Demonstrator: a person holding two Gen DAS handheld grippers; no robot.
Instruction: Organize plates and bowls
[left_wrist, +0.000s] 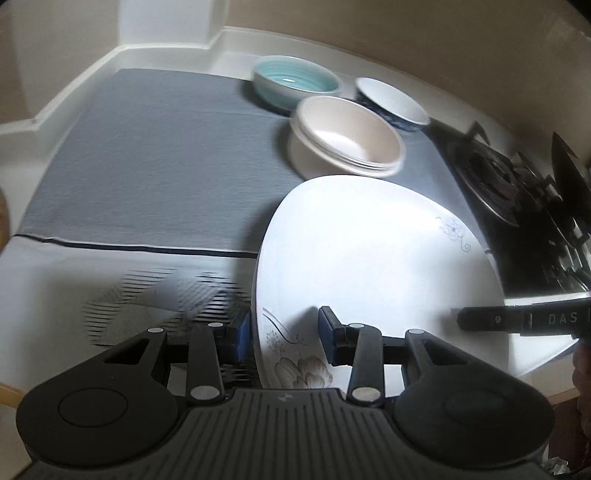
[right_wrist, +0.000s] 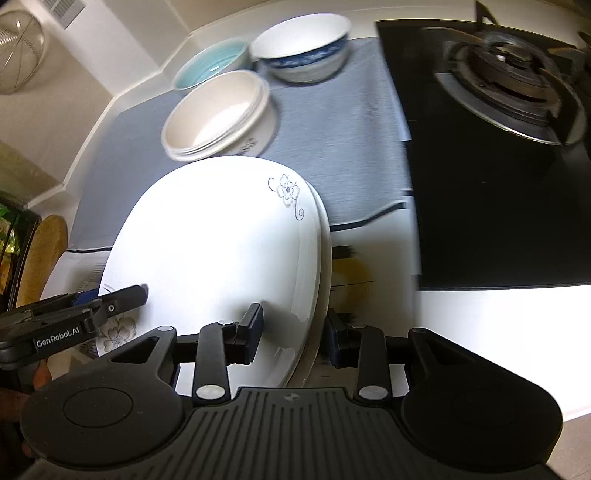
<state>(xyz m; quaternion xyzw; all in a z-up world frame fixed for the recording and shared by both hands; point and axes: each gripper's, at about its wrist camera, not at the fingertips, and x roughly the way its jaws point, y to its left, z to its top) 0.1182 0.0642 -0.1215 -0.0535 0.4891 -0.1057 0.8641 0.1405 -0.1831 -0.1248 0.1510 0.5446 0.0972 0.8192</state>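
Lower centre of both views: left gripper (left_wrist: 286, 334) and right gripper (right_wrist: 293, 330) each straddle the floral plate stack (right_wrist: 218, 251), jaws wide, gaps visible. Risk: top plate slides off. Beyond, upper frame, stacked cream bowls (right_wrist: 218, 114): collision hazard.

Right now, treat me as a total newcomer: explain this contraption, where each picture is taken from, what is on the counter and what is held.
There is no robot. A person holds two hand-held grippers, each with a camera looking along its fingers. One picture comes from the left gripper, the other from the right gripper. Both straddle opposite edges of the white flowered plates, with a visible gap at the fingers. Beyond, on a grey mat, stand a cream bowl, a teal bowl and a blue-patterned bowl. A gas stove sits alongside.
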